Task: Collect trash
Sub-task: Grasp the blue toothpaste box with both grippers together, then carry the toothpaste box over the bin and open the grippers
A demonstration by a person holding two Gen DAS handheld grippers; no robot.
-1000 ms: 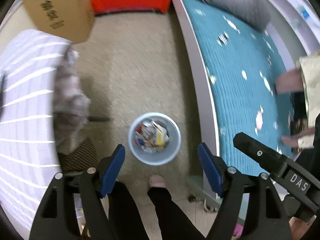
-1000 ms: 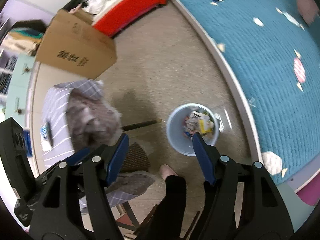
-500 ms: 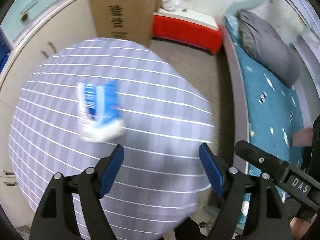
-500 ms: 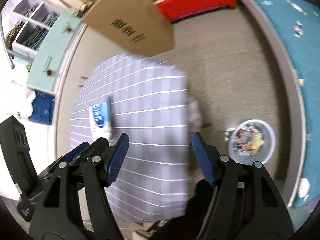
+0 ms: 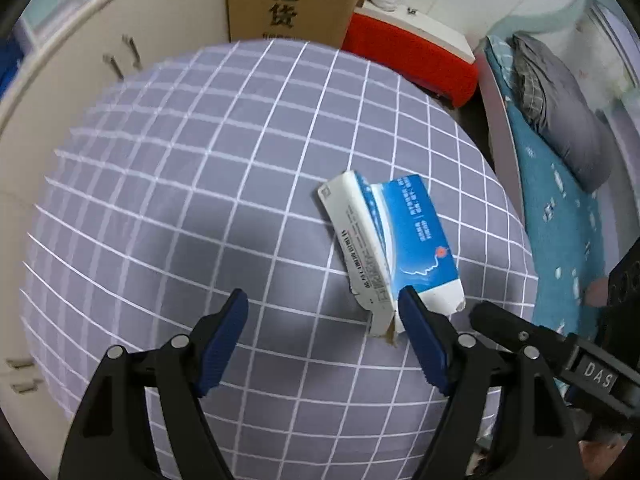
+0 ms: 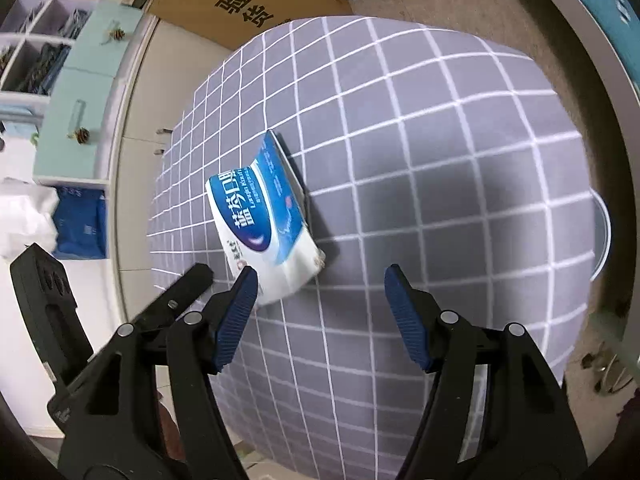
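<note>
Crushed blue carton (image 5: 394, 240) lies on the checked table (image 5: 200, 200); both the left gripper (image 5: 322, 334) and right gripper (image 6: 320, 310) hang wide and empty. Next, probably, one must straddle it.

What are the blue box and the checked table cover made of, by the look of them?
Box: thin printed cardboard, slightly glossy; a torn end shows brown fibre and the shell is crushed. Cover: likely woven cloth, matte grey with white grid lines, lying flat; could be coated.
</note>
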